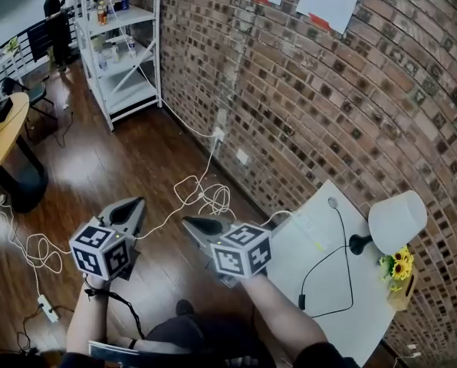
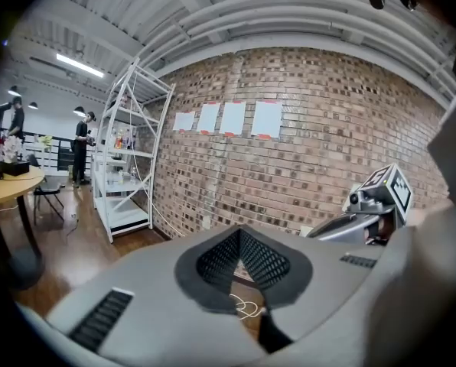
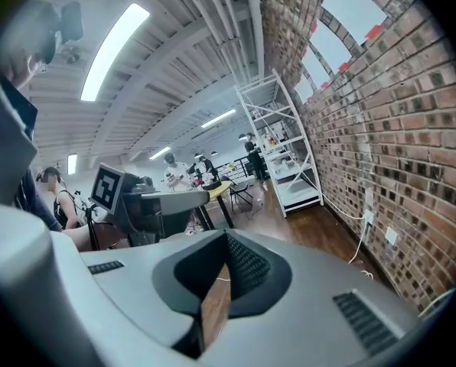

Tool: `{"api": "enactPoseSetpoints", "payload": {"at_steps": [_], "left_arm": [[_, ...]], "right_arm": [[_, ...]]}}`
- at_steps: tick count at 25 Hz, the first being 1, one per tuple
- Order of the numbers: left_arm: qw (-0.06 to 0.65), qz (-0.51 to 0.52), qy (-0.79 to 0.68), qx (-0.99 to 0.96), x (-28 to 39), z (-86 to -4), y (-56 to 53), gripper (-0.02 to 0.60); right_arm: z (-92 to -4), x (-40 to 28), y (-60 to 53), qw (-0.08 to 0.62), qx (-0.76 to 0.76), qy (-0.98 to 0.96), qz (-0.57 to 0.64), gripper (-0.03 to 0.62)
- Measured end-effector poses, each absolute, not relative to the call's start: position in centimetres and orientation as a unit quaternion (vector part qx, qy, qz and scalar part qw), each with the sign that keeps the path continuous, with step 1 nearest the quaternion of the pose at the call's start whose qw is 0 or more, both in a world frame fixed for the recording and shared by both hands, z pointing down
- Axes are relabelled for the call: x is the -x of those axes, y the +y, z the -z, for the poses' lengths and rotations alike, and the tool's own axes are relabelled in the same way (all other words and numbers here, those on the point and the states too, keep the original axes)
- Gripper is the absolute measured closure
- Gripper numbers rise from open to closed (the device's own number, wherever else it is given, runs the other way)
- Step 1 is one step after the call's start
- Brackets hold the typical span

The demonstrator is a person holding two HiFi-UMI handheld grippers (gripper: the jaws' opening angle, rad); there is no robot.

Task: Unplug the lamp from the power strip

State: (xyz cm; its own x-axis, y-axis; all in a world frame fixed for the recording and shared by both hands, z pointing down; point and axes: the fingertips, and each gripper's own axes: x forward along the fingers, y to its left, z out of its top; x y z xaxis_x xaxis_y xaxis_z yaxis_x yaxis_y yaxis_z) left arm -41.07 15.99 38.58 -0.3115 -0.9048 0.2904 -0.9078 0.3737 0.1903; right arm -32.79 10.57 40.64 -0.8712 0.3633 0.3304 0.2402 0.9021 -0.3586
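Left gripper [image 2: 239, 232]: held in the air, close below the head camera at its left. Jaws pressed together at the tips with nothing between them. It points toward the brick wall [image 1: 328, 106].
Right gripper [image 3: 226, 236]: just beside the left one, also in the air. Jaws together and empty. It points along the wall toward the white shelving [image 1: 125, 48].
Lamp [image 1: 397, 221]: stands upright on its black base [image 1: 359, 244] on the white table [image 1: 305, 244] at the right. It is close to the wall and well apart from both grippers.
Lamp cord [image 1: 350, 278]: black and lying on the table. It runs lengthwise from the base toward the person's end and stops at a dark end piece [image 1: 302, 301] near the table's edge.
Power strip [image 1: 46, 307]: white, on the wooden floor at lower left, well apart from the table. Its long axis runs diagonally from upper left to lower right. White cables [image 1: 37, 251] coil near it.
Flowers [image 1: 401, 265]: yellow, just beside the lamp.
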Motion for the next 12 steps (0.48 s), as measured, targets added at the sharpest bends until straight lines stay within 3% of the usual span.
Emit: {"api": "enactPoseSetpoints", "payload": {"at_steps": [12], "left_arm": [[0.182,0.010,-0.833,-0.523,42.9,-39.7,19.4,0.569]], "right_arm": [[-39.1,35.3,13.4,0.165,0.184,-0.958,-0.147,0.595]]}}
